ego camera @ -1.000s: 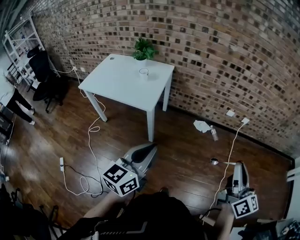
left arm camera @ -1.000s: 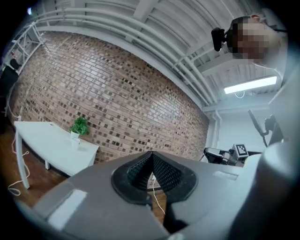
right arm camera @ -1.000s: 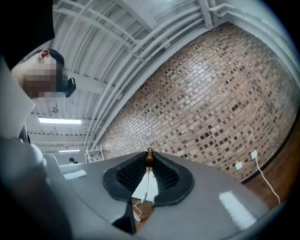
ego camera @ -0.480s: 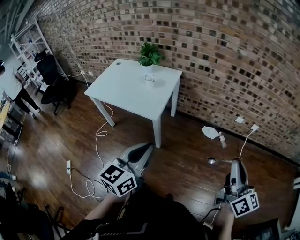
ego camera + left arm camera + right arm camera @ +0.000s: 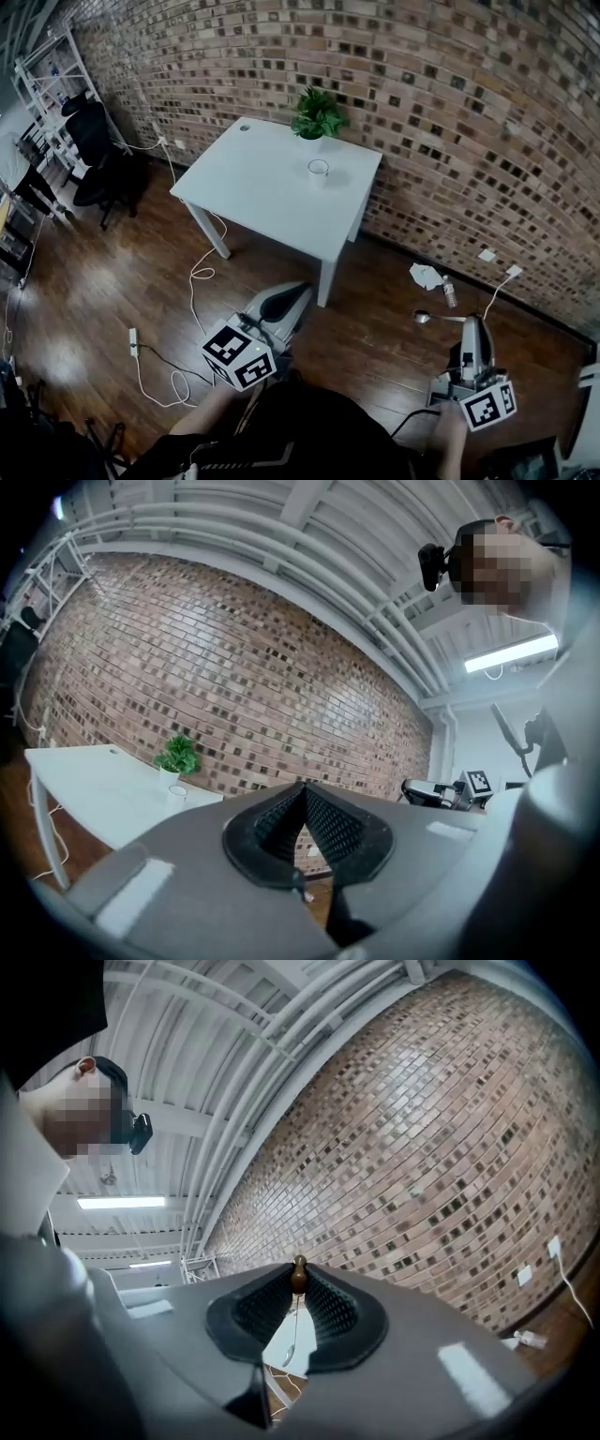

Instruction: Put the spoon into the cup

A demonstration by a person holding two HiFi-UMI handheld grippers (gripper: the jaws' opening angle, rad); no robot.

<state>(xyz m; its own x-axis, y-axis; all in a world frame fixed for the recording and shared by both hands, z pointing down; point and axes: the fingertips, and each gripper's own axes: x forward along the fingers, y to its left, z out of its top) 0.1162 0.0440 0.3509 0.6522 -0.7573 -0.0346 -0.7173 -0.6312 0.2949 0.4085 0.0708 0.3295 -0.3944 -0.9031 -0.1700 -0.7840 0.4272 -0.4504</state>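
A small clear cup (image 5: pixel 319 168) stands on the white table (image 5: pixel 262 192) near a potted plant (image 5: pixel 317 114); in the left gripper view the cup (image 5: pixel 177 791) shows at the table's far end. My right gripper (image 5: pixel 472 327) is low at the right over the wooden floor, far from the table, and is shut on a spoon (image 5: pixel 433 318) that sticks out sideways to the left. In the right gripper view the spoon's (image 5: pixel 298 1276) brown handle end peeks from the jaw tips. My left gripper (image 5: pixel 293 296) is shut and empty, pointing toward the table's near leg.
A brick wall (image 5: pixel 450 122) runs behind the table. White cables and a power strip (image 5: pixel 133 337) lie on the floor at the left. A crumpled white thing (image 5: pixel 427 276) and a small bottle (image 5: pixel 450 292) lie by the wall. An office chair (image 5: pixel 94 141) and a shelf (image 5: pixel 37 70) stand at the far left.
Both grippers have been carried toward the table, which now shows larger and further right in the head view. The spoon stays in the right gripper.
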